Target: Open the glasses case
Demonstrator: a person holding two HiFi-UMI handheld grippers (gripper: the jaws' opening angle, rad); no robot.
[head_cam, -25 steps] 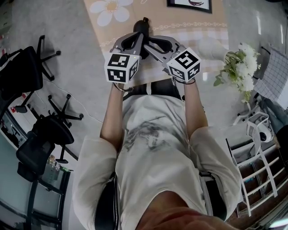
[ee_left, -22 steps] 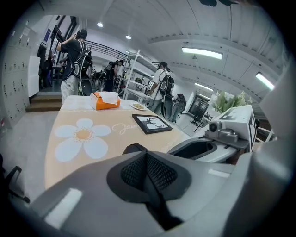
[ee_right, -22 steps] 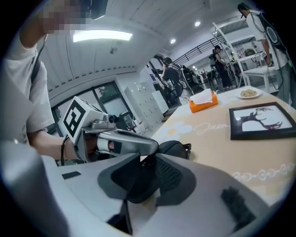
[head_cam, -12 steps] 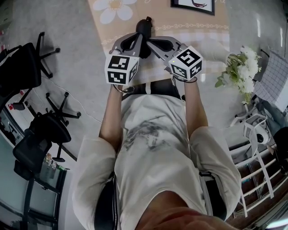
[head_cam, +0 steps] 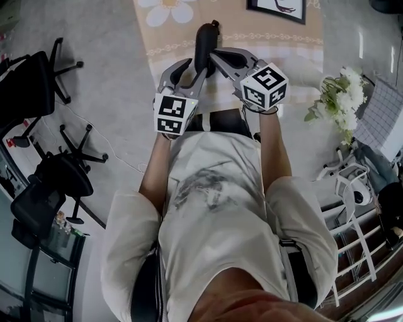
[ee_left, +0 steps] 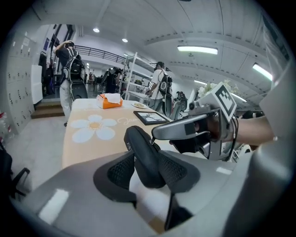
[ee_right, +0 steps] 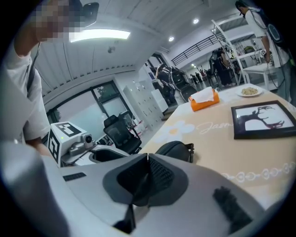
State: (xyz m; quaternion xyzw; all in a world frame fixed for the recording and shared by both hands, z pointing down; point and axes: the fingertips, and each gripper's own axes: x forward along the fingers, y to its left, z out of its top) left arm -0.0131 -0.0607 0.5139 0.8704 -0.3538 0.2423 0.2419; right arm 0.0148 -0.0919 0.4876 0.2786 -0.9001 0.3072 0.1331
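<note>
Far to the left of the glasses case (head_cam: 205,39), black office chairs (head_cam: 63,179) stand on the grey floor. Just left of and below the case, the left gripper (head_cam: 196,68) reaches up from the person's left hand, with its marker cube nearest the body. The left gripper view shows both its jaws clamped on the near end of the case, one ribbed pad pressed against each side. The case is black, hard-shelled and closed. Its long axis points away from the person, and it is held over the near edge of the table (head_cam: 283,44), which carries a beige cloth with a daisy print (head_cam: 167,9) up and to the left of the case. Whether the case touches the cloth cannot be determined. Immediately right of the case, the right gripper (head_cam: 215,55) comes in at a slant from the person's right hand. Its jaws are together with no gap between the pads, and its tip meets the right side of the case. Whether anything thin is pinched at that tip cannot be determined. Beyond the case to the right, a framed picture (head_cam: 277,6) lies flat on the cloth. In the right gripper view, an orange tissue box (ee_right: 203,99) and a plate (ee_right: 249,91) stand farther back on the table. Well to the right of the case, white flowers (head_cam: 337,100) stand beside the table, and a white rack (head_cam: 359,239) stands below them.
</note>
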